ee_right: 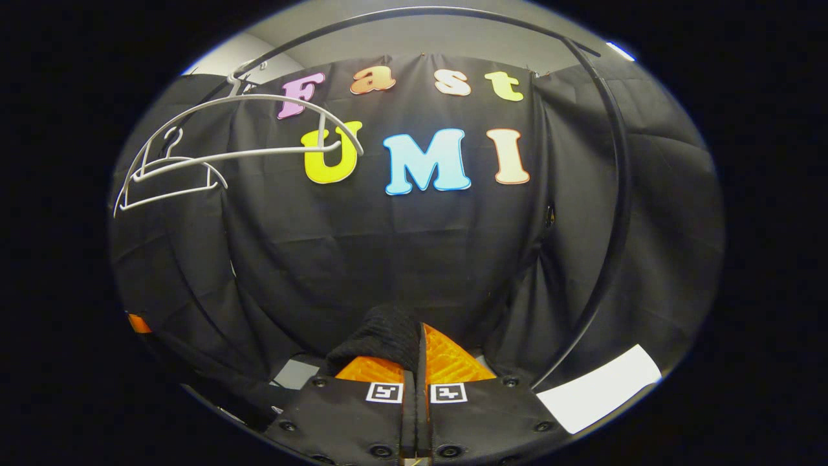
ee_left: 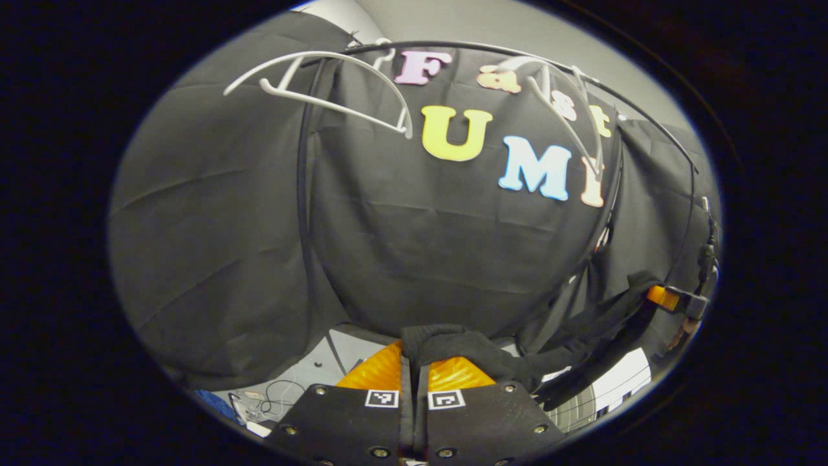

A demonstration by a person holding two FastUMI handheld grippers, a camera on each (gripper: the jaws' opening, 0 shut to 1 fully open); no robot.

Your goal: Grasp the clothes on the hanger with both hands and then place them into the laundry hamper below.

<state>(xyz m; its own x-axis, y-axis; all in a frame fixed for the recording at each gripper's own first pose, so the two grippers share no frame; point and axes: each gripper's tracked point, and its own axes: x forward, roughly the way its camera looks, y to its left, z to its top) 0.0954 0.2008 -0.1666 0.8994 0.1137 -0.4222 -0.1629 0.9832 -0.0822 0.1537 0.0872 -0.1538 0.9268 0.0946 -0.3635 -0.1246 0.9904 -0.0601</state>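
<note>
Up top, two bare white hangers (ee_left: 336, 84) (ee_left: 569, 110) are hanging off the black rail (ee_left: 491, 55), so anything going up there is bumping into them. The rack's upright pole (ee_right: 618, 194) is blocking the right side in the right gripper view. The black garment (ee_left: 517, 362) is stretching across low down between the left gripper (ee_left: 414, 366) and the right gripper (ee_left: 673, 299), eating up that gap.

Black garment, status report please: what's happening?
Both claws shut on black garment: left claw, right claw. White hangers bare on rail. Nothing in the way.
</note>
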